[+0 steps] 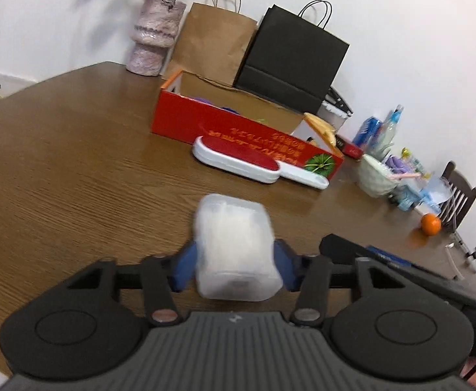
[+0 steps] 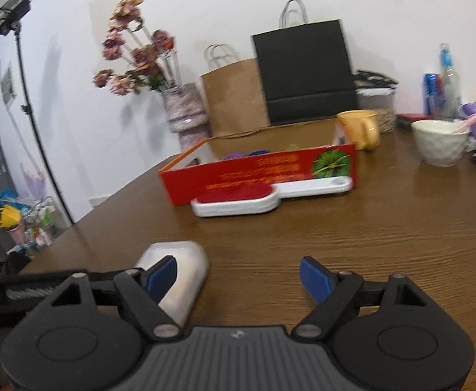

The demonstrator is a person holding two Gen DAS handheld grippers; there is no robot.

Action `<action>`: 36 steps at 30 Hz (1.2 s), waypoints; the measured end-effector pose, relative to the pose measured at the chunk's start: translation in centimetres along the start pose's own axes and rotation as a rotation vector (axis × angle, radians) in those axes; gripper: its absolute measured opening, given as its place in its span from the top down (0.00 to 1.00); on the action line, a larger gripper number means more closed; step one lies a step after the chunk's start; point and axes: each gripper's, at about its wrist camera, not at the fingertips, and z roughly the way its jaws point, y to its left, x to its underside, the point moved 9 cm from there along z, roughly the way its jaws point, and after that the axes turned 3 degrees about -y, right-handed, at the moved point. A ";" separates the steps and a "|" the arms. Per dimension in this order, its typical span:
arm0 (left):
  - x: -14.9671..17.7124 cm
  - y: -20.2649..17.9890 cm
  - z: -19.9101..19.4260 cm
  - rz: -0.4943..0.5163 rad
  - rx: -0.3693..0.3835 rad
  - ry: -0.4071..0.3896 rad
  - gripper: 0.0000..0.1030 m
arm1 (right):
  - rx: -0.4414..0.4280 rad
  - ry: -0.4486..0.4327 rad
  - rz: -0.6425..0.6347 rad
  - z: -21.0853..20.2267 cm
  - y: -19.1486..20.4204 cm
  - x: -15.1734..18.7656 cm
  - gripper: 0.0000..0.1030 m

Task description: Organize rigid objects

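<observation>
My left gripper clamps a translucent plastic case between its blue pads. My right gripper gapes wide, holding nothing. Ahead of both, the lint brush lies against the red box.

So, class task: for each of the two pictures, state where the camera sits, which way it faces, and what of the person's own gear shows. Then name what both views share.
Left wrist view: sits on the left tool, facing forward and downward across the wooden table toward the red box; its blue fingers clamp a translucent plastic container.
Right wrist view: sits on the right tool, facing the same box; its fingers stand open, empty.
Shared: the box, lint brush, vase, brown bag, black bag, white bowl.
</observation>
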 end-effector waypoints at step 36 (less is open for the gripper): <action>-2.2 -2.2 4.4 0.154 0.051 0.031 0.43 | 0.054 0.039 0.005 -0.3 -4.1 -0.1 0.34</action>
